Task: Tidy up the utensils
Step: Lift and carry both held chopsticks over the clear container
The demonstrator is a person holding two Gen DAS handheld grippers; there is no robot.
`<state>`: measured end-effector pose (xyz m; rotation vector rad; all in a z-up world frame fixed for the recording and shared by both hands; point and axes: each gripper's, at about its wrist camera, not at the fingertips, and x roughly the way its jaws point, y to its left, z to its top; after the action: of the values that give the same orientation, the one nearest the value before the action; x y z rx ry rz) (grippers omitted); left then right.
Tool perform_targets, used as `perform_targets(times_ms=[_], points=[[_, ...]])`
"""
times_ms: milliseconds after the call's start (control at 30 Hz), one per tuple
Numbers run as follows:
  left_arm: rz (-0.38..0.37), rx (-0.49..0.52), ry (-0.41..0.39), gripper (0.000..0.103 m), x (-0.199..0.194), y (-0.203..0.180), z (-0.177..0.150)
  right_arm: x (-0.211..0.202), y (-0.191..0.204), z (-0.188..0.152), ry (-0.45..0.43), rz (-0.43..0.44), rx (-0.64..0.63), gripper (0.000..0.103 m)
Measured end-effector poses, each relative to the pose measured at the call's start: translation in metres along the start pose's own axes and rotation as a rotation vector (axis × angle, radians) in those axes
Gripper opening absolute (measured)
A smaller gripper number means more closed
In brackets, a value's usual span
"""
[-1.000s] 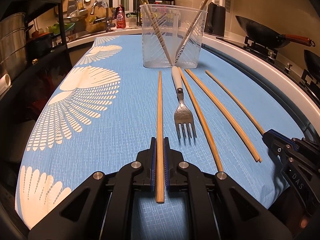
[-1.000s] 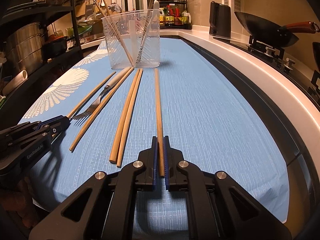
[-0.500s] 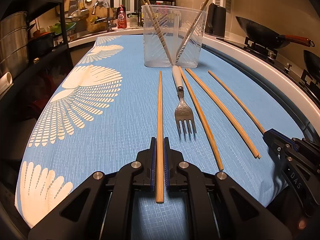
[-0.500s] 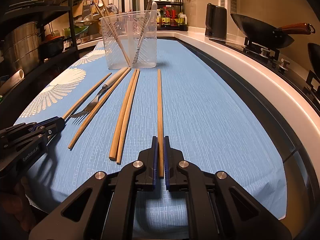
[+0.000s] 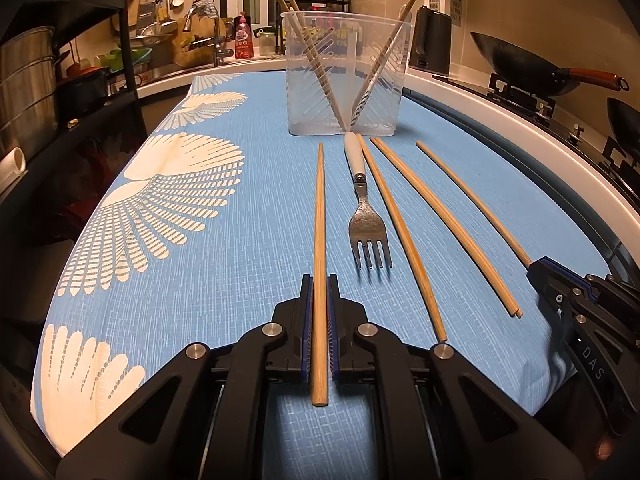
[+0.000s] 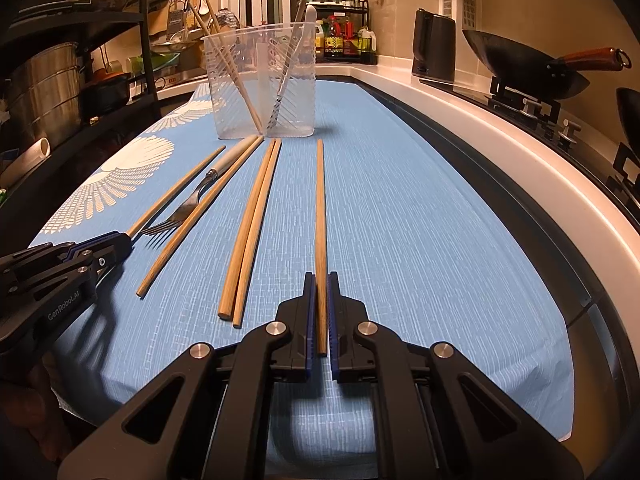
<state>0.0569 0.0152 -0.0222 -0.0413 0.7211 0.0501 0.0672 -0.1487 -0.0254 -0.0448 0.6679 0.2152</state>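
Observation:
My left gripper (image 5: 319,282) is shut on a wooden chopstick (image 5: 319,216) that points toward a clear plastic holder (image 5: 345,76) with several chopsticks in it. My right gripper (image 6: 321,280) is shut on another wooden chopstick (image 6: 320,208), the rightmost one. Between them on the blue cloth lie a white-handled fork (image 5: 366,216), a single chopstick (image 5: 400,232) and a chopstick pair (image 5: 448,224). In the right wrist view the holder (image 6: 260,84), fork (image 6: 188,204) and pair (image 6: 252,224) show too, with the left gripper (image 6: 116,242) at the left.
The blue cloth with white fan prints (image 5: 176,184) covers the counter. A black kettle (image 5: 430,46) and a wok on a stove (image 5: 516,66) stand to the right. A dark shelf with steel pots (image 5: 28,76) is at the left. The white counter rim (image 6: 500,144) runs along the right.
Both grippers have stayed shut on their chopsticks. The views have shifted slightly, as if both chopsticks are lifted a little off the cloth.

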Motion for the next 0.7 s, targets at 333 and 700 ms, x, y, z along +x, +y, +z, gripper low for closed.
perform_targets(times_ms=[333, 700], points=[[-0.016, -0.003, -0.001, 0.007, -0.002, 0.001, 0.001, -0.004, -0.006, 0.006, 0.004, 0.024, 0.045, 0.005], [-0.016, -0.02, -0.176, 0.007, -0.051, 0.012, 0.015, -0.06, -0.013, 0.024, -0.109, 0.01, 0.026, 0.005]])
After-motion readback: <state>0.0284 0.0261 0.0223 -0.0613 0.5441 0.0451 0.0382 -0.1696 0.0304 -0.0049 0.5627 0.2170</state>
